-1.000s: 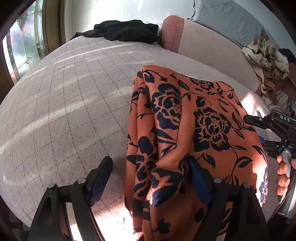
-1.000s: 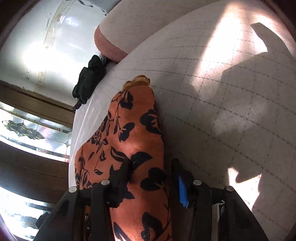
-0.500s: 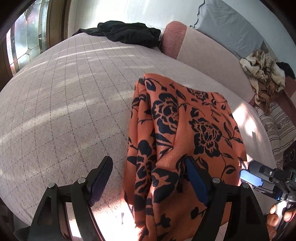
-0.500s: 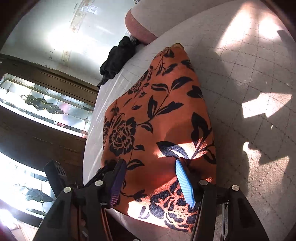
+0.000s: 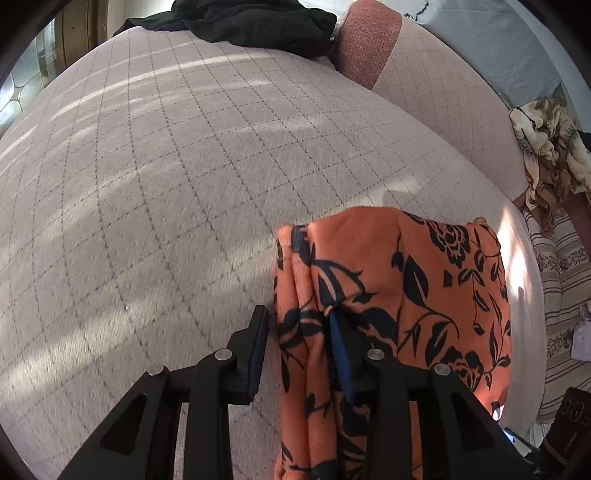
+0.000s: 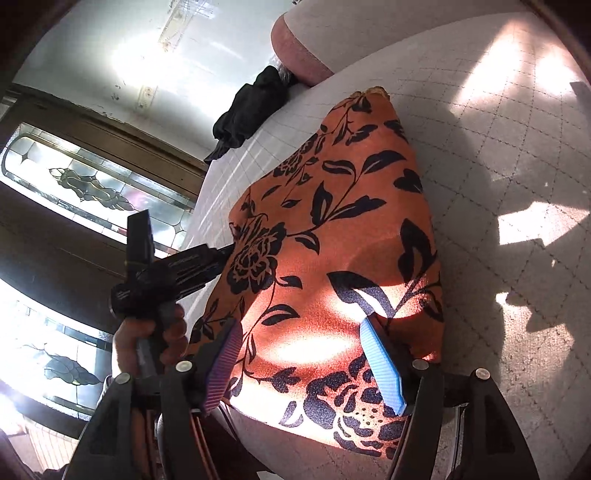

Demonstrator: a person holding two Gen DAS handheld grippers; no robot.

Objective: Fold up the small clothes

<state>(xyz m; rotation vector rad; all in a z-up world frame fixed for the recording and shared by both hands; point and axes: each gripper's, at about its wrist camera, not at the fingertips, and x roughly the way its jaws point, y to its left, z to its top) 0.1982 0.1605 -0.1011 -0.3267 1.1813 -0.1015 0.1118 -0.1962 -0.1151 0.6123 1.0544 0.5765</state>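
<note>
On the quilted bed cover (image 5: 155,192) the orange floral garment (image 5: 424,295) lies part-folded near the front edge, long axis running away from both claws toward the pillow end.

Left gripper (image 5: 299,350): jaws closing, with a bunched, pleated side edge of the garment between them. The blue pad looks to be against the fabric; the other pad stands just off it, so not clenched yet. Cloth extends up and to the right of this claw.

Right gripper (image 6: 310,365): jaws opening, straddling the near hem, with cloth under and between the pads but neither pad pressing. Released, by my read.

Key relation: the left claw is on the garment's side edge, the right at the near end. The left is nearer a grip, so I judge the next fold is driven from the left, pulled across the long axis.

Material: thin, drapey knit, orange with a black rose-and-leaf print; it creases softly, so expect slip and sag. The cover is matte, with diamond stitching and some nap. Black clothing (image 5: 258,22) is heaped at the far end, well apart. The person's left hand (image 6: 147,339) shows on the handle in the right view.
</note>
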